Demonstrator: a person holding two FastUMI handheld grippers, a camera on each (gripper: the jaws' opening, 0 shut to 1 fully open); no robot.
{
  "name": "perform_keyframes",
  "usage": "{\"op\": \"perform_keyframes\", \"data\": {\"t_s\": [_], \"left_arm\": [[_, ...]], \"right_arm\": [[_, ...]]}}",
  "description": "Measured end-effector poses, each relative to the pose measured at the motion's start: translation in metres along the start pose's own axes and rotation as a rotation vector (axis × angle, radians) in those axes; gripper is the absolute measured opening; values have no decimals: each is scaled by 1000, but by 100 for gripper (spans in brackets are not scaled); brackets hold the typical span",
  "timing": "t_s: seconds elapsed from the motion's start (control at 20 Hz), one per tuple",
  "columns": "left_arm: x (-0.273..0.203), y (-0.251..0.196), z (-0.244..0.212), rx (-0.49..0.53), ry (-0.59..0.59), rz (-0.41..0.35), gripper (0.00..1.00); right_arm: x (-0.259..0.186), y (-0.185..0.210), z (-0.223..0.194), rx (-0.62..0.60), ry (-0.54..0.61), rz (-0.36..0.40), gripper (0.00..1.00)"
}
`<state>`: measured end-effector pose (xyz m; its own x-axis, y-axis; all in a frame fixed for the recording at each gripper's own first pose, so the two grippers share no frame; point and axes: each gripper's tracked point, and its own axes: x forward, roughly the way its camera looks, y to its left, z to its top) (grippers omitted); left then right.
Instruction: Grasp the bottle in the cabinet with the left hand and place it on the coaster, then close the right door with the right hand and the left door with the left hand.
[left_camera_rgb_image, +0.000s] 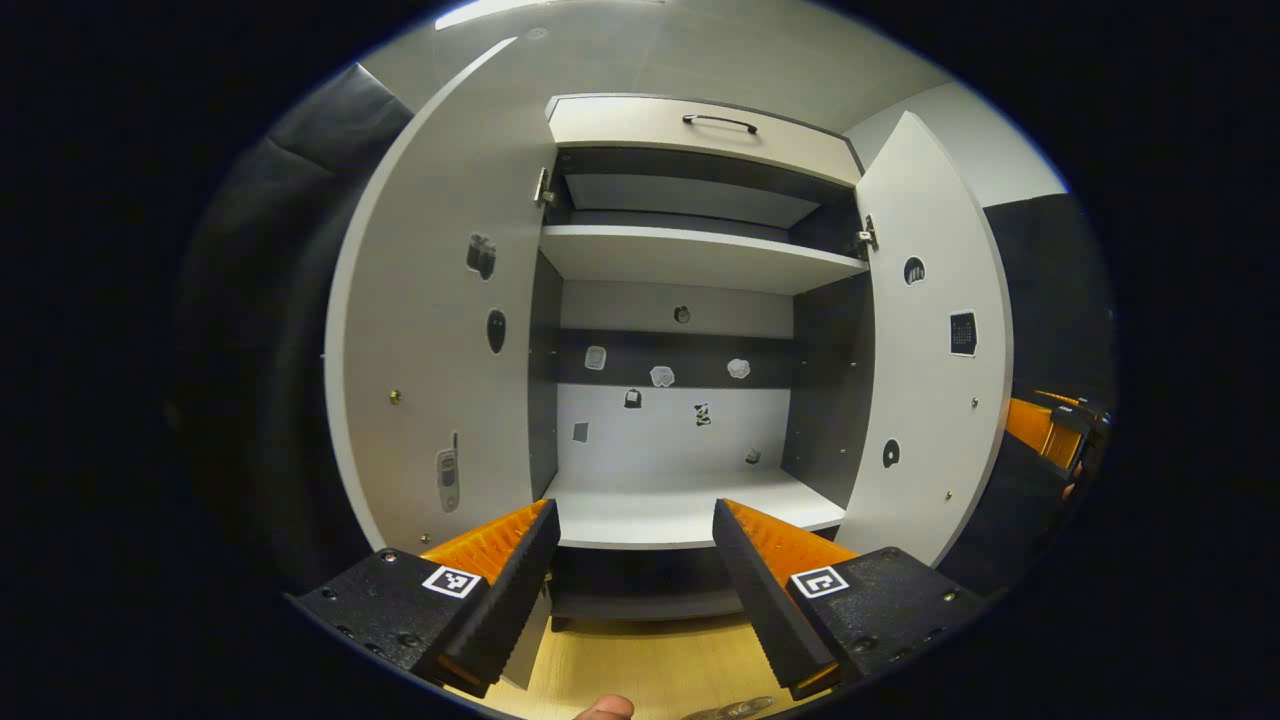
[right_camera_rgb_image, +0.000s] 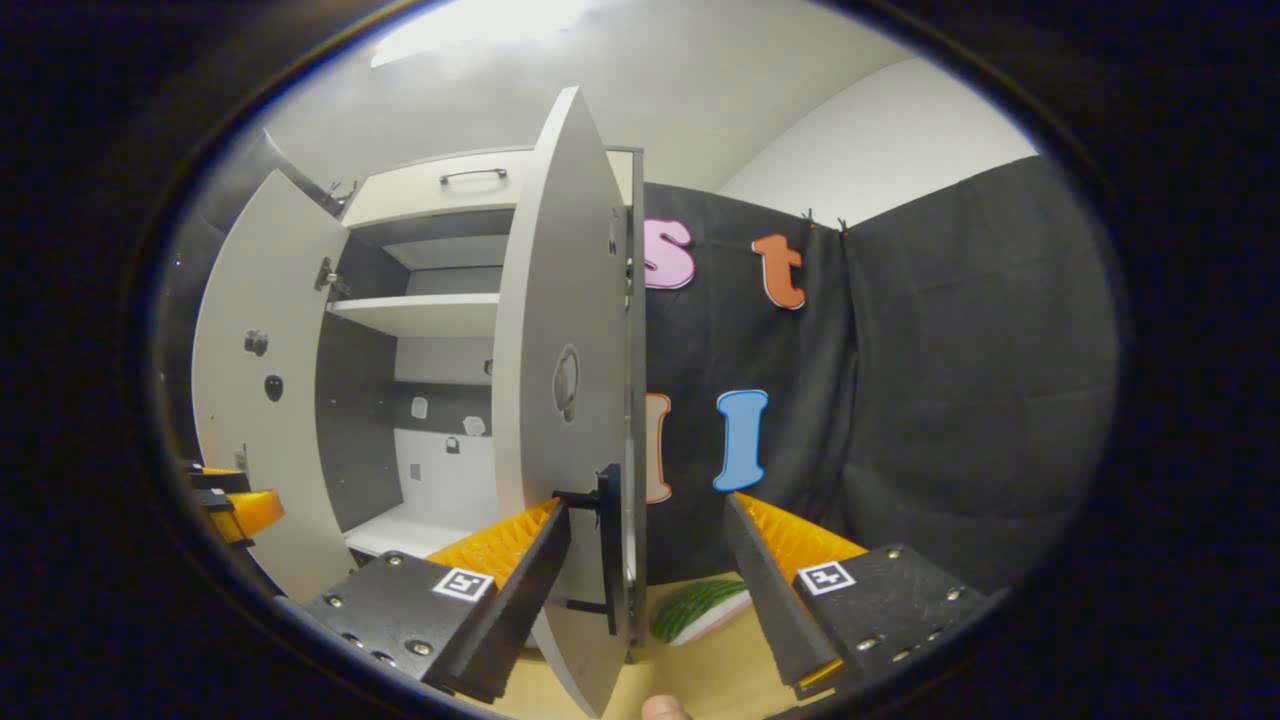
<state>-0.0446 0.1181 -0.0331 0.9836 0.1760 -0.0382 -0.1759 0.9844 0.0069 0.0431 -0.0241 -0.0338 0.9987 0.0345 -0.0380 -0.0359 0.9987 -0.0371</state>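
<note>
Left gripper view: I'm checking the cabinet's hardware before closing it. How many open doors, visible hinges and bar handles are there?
Open doors: 2
Hinges: 2
Bar handle: 1
Total: 5

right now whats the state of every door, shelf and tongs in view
left door: open
right door: open, edge-on between the right tongs' fingers
lower shelf: bare, no bottle on it
upper shelf: bare
left tongs: open
right tongs: open
</note>
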Motion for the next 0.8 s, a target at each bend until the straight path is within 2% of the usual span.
{"op": "perform_keyframes", "data": {"t_s": [0.05,0.15,0.25,0.45,0.5,0.55,0.6,0.75,0.8], "left_arm": [[-3,4,-1,-2,2,8,97],[-7,13,-1,-2,3,29,94],[-12,23,1,3,1,58,96],[-28,43,6,18,-6,115,93],[-33,50,8,14,-11,131,97],[-37,53,8,5,-12,141,94],[-41,57,8,-4,-16,153,97],[-56,85,9,-1,-28,227,96],[-62,96,10,-1,-29,254,96]], "right_arm": [[3,5,0,2,3,15,93],[5,17,-2,17,9,46,92],[7,31,-5,38,14,87,92],[13,72,-11,50,33,215,92],[13,86,-13,58,41,256,92],[14,98,-15,65,47,286,99],[13,102,-15,69,52,301,95],[12,129,-18,81,58,351,95],[14,134,-21,86,63,363,92]]}}
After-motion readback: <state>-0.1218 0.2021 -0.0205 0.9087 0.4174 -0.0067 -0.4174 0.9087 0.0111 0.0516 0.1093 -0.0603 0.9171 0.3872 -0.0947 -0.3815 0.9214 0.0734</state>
